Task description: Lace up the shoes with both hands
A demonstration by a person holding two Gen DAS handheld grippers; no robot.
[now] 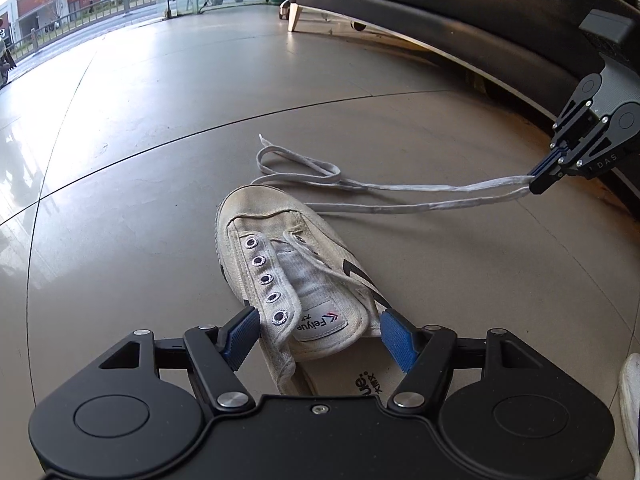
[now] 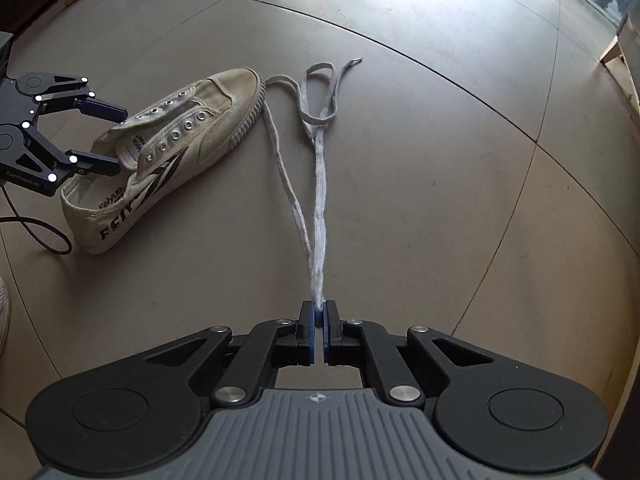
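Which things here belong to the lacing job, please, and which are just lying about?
Job: canvas sneaker; shoelace; left hand-held gripper, open around the sneaker; right hand-held gripper, shut on the shoelace.
Lying about: black sofa; second white shoe; black cable.

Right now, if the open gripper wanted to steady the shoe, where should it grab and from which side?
Probably the collar around the opening, coming in from the heel end. The left gripper is open and already straddles the shoe there, a pad on each side. The canvas walls are thin, upright and soft enough to pinch, and that keeps the eyelets free for the lace, held in the right gripper.
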